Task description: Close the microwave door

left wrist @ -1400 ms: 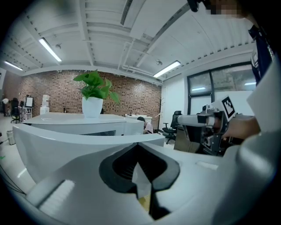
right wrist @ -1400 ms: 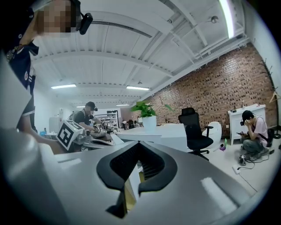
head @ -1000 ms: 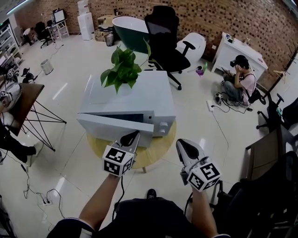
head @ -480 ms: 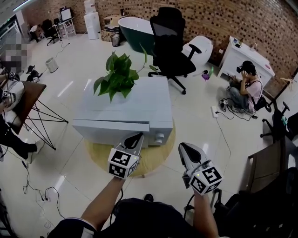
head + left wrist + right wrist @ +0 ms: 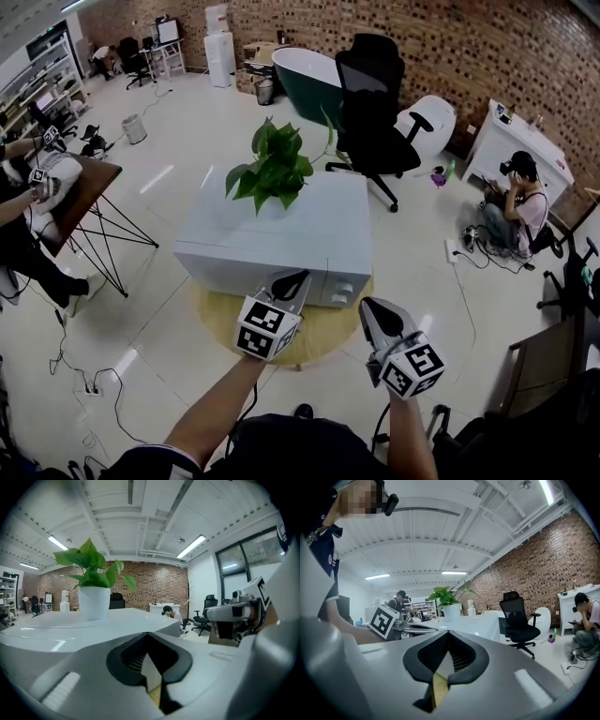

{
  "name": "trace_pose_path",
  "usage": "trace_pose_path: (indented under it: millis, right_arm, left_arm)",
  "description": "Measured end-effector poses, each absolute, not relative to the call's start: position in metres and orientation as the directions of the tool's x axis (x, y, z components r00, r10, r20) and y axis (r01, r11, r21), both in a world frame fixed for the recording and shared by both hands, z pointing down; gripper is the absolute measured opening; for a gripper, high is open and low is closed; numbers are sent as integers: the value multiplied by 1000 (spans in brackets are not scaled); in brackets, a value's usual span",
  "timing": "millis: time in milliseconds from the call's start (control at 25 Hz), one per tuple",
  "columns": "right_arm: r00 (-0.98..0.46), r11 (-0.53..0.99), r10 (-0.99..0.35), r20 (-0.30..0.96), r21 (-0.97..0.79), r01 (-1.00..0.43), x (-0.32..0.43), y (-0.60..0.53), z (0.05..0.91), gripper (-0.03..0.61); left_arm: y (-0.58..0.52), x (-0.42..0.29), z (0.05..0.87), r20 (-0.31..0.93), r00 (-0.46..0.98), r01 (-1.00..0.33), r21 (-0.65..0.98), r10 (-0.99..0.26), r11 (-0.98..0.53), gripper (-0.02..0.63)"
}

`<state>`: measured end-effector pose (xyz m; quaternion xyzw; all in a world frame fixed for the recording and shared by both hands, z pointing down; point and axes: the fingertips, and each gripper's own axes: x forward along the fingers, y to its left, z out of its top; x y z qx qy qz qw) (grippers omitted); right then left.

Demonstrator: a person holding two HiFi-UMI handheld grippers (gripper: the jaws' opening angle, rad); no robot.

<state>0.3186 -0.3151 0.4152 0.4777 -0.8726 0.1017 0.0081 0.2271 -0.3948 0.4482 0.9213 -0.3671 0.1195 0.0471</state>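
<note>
The white microwave stands on a round wooden table with a potted plant on top. Its door lies flush with the front, beside the knobs. My left gripper is shut, its tip at the door's right end near the panel. The right gripper is shut and hangs apart from the microwave, in front of its right corner. In the left gripper view the microwave top and plant pot lie just beyond the left gripper. In the right gripper view the microwave shows past the right gripper.
A black office chair and a green tub stand behind the microwave. A person sits on the floor at the right. A wooden table on wire legs is at the left. Cables trail over the floor.
The microwave door has swung from partly open to flush with the front, with my left gripper following against it. The right gripper stayed low at the right.
</note>
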Motion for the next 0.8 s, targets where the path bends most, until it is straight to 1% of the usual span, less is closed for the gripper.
trace_pose_path:
  millis: [240,400,640,800]
  right_arm:
    - [-597,582,-796,99,-144,-800,276,-318,407,2]
    - [-626,613,-774,97,-131,-779,235,-318,401,2]
    - [-627,619,-774,89,-100,-779,182,-326,392,2]
    - [-607,602,-791,75,-73,-795,160,-331,385,2]
  left_arm:
    - [-369,195,428,175,741,-662,26,-649,-749,11]
    - [-348,161,411,138,768,-634,26,-625,-773,11]
    - [-344,106,402,142,763,-641,44,-631,-766,11]
    - [-345,88,399,144,778,-621,40,-611,-782,11]
